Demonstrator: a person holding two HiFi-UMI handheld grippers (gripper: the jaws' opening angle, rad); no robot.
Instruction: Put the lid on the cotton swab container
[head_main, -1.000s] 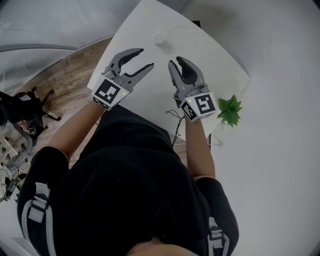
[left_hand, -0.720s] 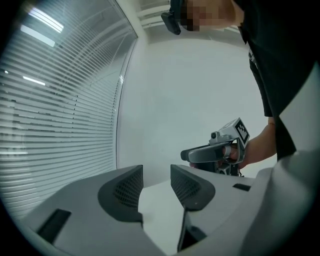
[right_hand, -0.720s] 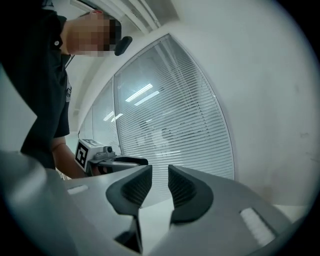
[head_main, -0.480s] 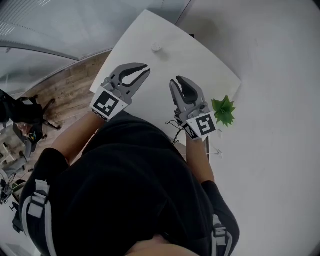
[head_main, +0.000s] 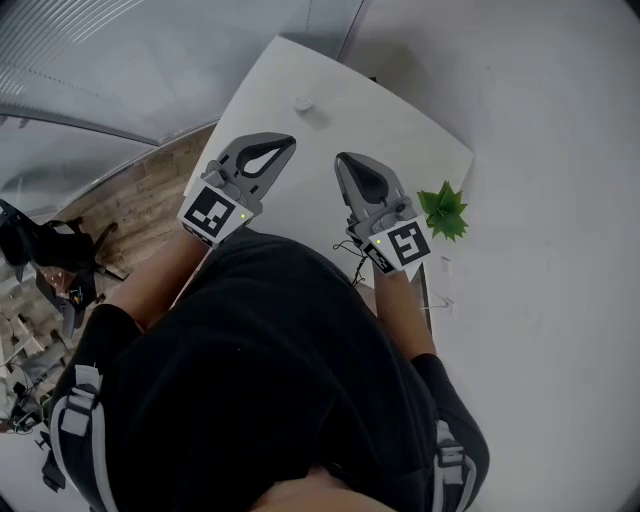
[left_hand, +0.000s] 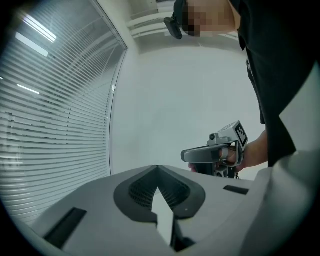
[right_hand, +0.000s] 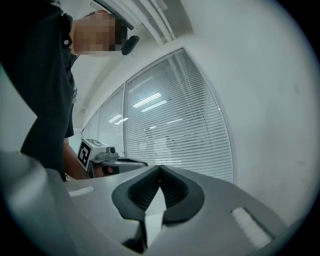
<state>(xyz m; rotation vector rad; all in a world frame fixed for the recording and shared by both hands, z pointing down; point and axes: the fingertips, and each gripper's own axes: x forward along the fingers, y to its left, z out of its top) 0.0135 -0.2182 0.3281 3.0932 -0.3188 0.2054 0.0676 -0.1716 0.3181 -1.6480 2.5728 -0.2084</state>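
Head view places the cotton swab container (head_main: 303, 104) as a small white round thing standing on the far part of the white surface (head_main: 400, 140), close to its far left edge. Whether a lid sits on it cannot be told at this size. It is touched by neither claw. Nearer the person, the left claw (head_main: 288, 141) and the right claw (head_main: 340, 159) are held side by side over the surface, both pointed away from the body and well apart from the container. Both sets of jaws have just been closing. In the left gripper view and the right gripper view alike, the tips are seen brought fully together, with nothing gripped between the ribbed pads. The left marker cube (head_main: 212, 212) and the right marker cube (head_main: 400, 243) are carried at the rear of the claws, close to the person's black top (head_main: 270, 370). A thin dark cable (head_main: 352, 252) is seen under the right claw at the near edge of the surface. A small green plant (head_main: 443, 210) is set just beside the right edge of the surface. A wooden floor (head_main: 140, 195) is visible to the left, and window blinds (left_hand: 50, 125) fill the left of the left gripper view.
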